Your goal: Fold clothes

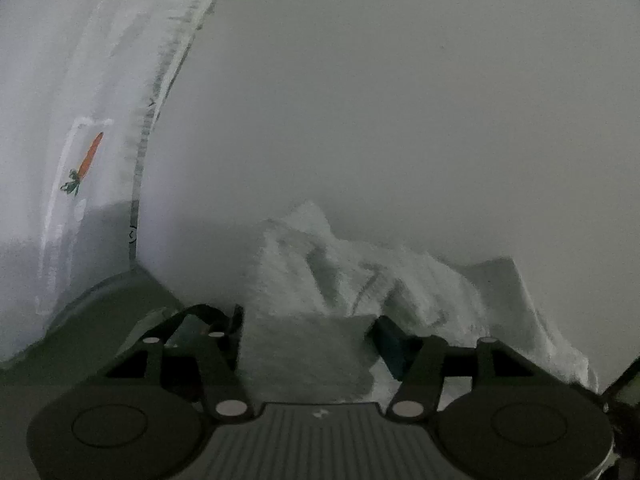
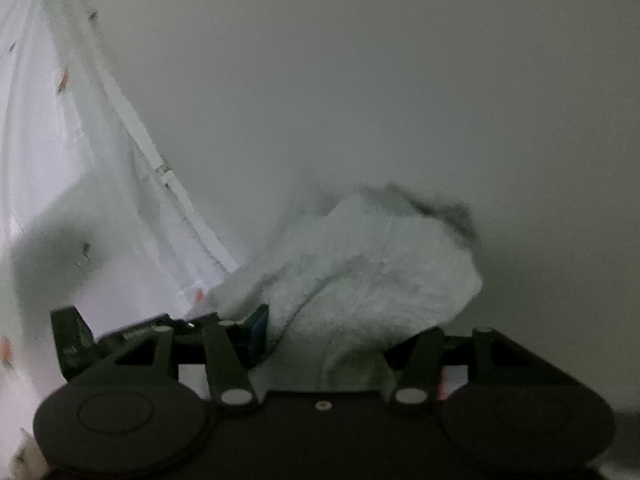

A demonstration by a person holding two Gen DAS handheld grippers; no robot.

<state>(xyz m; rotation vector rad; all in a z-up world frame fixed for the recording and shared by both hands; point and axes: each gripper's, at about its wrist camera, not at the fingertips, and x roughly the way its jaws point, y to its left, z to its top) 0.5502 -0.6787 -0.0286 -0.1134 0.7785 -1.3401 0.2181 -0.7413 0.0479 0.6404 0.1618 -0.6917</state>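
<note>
Left wrist view: the left gripper [image 1: 306, 332] fills the bottom of the frame, its fingers spread with a rumpled white towel [image 1: 360, 276] lying between them; whether the pads press the cloth I cannot tell. A white sheet with a carrot print [image 1: 90, 160] curves up the left edge.

Right wrist view: the right gripper [image 2: 332, 340] sits low in the frame, fingers apart with the same towel [image 2: 372, 264] bunched between them at centre; the grip is unclear. The printed sheet [image 2: 72, 160] drapes at upper left

Both wrist views look forward, slightly downward, close over pale terry garment [image 1: 320, 280] [image 2: 360, 264]; shared: carrot-print sheet [image 1: 80, 152] [image 2: 60, 140] at left.
</note>
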